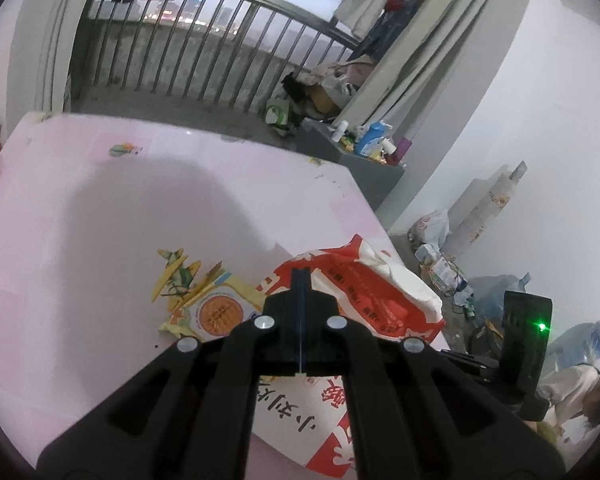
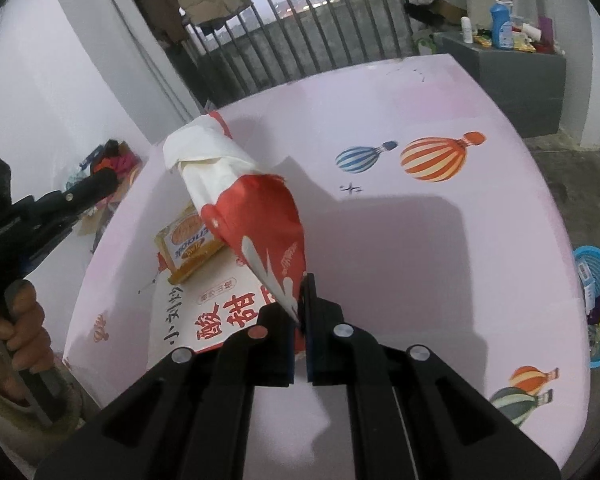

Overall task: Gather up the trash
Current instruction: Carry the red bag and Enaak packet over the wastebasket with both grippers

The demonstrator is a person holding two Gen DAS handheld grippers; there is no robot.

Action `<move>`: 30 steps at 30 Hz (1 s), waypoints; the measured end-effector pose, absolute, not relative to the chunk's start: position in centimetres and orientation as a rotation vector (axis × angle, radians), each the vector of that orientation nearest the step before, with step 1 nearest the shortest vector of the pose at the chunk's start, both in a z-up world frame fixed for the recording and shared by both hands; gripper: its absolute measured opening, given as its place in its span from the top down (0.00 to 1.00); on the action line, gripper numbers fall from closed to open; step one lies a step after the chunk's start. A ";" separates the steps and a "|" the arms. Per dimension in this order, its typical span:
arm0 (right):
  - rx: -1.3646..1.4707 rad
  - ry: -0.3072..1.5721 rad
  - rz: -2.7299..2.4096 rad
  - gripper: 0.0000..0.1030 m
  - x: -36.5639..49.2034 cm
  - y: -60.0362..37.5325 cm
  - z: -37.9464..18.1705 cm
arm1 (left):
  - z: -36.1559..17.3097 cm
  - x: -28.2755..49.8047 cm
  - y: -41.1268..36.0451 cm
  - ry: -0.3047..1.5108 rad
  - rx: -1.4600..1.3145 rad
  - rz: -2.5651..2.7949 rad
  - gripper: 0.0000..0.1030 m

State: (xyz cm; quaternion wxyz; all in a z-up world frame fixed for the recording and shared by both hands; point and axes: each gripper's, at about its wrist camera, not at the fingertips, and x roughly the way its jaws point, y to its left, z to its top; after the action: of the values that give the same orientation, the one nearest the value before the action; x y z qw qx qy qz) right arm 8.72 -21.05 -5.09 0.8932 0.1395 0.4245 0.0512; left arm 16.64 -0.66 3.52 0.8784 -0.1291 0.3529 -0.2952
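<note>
My right gripper [image 2: 300,300] is shut on the corner of a red and white paper bag [image 2: 256,216], which rises tilted off the pink table [image 2: 420,240]. The same bag [image 1: 364,284] lies just beyond my left gripper [image 1: 301,276], whose jaws are shut with nothing between them. A yellow snack wrapper [image 1: 212,308] lies left of the bag; it also shows in the right wrist view [image 2: 188,240]. A flat red and white printed paper [image 2: 204,320] lies under the bag, also visible in the left wrist view [image 1: 300,416]. The left gripper's body [image 2: 40,216] shows at the left, held by a hand.
A blue basket [image 2: 598,304] with trash stands on the floor to the right of the table. A grey cabinet [image 2: 516,80] with bottles stands behind the table. Bags and clutter [image 1: 440,264] lie on the floor by the wall. A balcony railing [image 1: 220,52] is behind.
</note>
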 end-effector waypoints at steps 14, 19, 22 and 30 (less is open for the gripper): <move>0.371 0.781 0.117 0.96 6.0 -24.2 -3.7 | 0.5 17.4 4.7 0.876 -0.481 -0.491 0.60; 0.385 0.765 0.166 0.96 5.3 -25.1 -3.6 | -1.9 19.2 5.2 0.956 -0.644 -0.588 0.46; 0.391 0.758 0.200 0.96 4.6 -25.4 -3.5 | -2.9 19.9 4.2 0.984 -0.653 -0.606 0.46; 0.381 0.734 0.213 0.96 2.7 -26.2 -3.2 | -3.2 19.7 0.3 0.982 -0.541 -0.677 0.84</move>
State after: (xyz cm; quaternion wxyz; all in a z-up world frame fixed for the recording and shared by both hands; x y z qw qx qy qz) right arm 2.66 -26.21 -3.17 0.9102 0.1848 0.3560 0.1032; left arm 19.67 0.30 -3.16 0.7931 -0.2516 0.4567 -0.3148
